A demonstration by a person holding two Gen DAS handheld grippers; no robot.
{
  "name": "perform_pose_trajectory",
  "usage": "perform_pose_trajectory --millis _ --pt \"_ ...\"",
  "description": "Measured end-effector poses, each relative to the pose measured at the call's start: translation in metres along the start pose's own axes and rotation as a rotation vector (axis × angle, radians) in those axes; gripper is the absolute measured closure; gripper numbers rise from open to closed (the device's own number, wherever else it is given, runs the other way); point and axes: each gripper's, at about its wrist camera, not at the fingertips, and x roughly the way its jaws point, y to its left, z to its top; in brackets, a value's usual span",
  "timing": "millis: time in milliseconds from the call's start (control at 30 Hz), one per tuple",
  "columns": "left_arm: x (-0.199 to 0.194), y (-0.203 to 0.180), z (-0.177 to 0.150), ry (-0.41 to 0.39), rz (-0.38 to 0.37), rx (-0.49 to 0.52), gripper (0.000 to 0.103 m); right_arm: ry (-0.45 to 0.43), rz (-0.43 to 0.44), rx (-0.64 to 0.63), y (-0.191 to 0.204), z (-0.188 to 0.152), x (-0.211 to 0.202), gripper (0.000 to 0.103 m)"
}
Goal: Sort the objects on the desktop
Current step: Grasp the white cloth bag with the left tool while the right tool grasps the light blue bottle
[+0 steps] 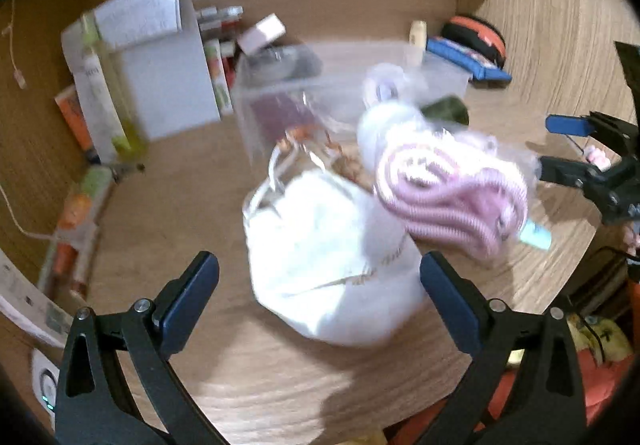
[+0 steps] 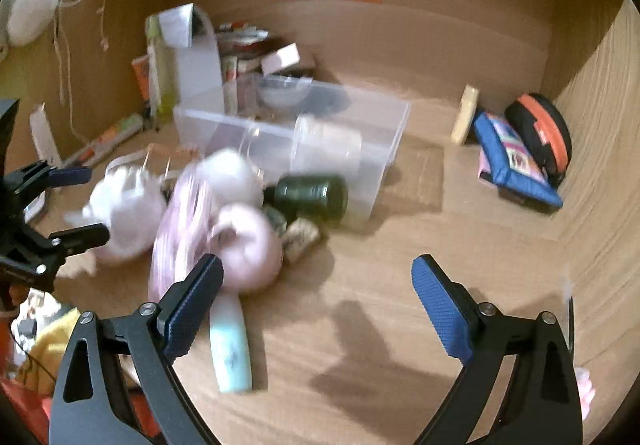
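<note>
A white drawstring pouch [image 1: 328, 265] lies on the wooden desk just ahead of my left gripper [image 1: 316, 265], whose jaws stand wide open on either side of it without pressing. To its right lies a pink coiled cable in a clear bag [image 1: 448, 197], with a mint tube [image 1: 538, 237] beyond it. My right gripper [image 2: 318, 265] is open over bare desk with nothing between its fingers. Left of it are the pink cable [image 2: 180, 229], a pink round thing [image 2: 248, 249], the mint tube [image 2: 232, 349] and a dark green jar [image 2: 316, 197]. A clear plastic bin [image 2: 392, 133] stands behind them.
A blue pouch [image 2: 516, 165] and a black and orange round case [image 2: 540, 129] lean in the back right corner. A white box [image 1: 168, 85] with books stands at the back left, and pens [image 1: 80, 213] lie along the left wall. Wooden walls enclose the desk.
</note>
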Motion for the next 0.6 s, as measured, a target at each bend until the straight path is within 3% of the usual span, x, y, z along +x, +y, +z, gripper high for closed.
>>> perform_pose_trajectory --millis 267,400,533,600 --pt "0.031 -0.007 0.016 0.096 -0.025 -0.060 0.001 0.053 0.094 -0.058 0.016 -0.027 0.007 0.010" --pt "0.046 -0.004 0.023 0.136 -0.012 -0.073 0.001 0.075 0.128 -0.099 0.026 -0.034 0.014 0.038" --pt "0.055 0.004 0.023 0.154 -0.017 -0.104 0.001 0.107 0.146 -0.133 0.035 -0.036 0.023 0.049" --pt "0.054 0.006 0.021 0.140 -0.025 -0.108 0.003 0.105 0.170 -0.134 0.036 -0.036 0.024 0.060"
